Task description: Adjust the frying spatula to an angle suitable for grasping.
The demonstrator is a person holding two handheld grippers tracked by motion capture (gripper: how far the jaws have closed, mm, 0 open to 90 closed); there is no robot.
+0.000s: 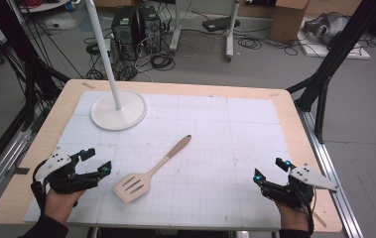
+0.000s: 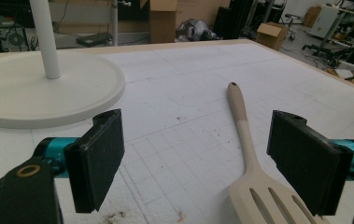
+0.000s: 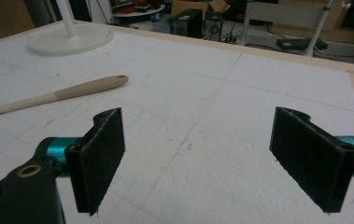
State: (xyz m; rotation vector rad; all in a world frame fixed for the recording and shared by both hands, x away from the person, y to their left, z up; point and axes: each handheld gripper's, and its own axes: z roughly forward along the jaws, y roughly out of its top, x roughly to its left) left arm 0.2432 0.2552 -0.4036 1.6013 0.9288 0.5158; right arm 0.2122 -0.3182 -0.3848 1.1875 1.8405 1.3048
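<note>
Lying flat near the middle of the table (image 1: 302,124), the slotted spatula (image 1: 148,173) points its wooden handle up and away toward the far right while its pale blade faces the person's left side — nothing holds it yet. The left gripper (image 1: 97,161) hovers just beside the blade with jaws spread and empty; the right gripper (image 1: 273,168) waits well apart at the near right corner, equally released. This looks like the approach before a pick-up. A sensible next move calls for the left gripper to swing over the handle's narrow neck, come low and pinch there — avoiding the white lamp base (image 1: 119,111) beyond.
</note>
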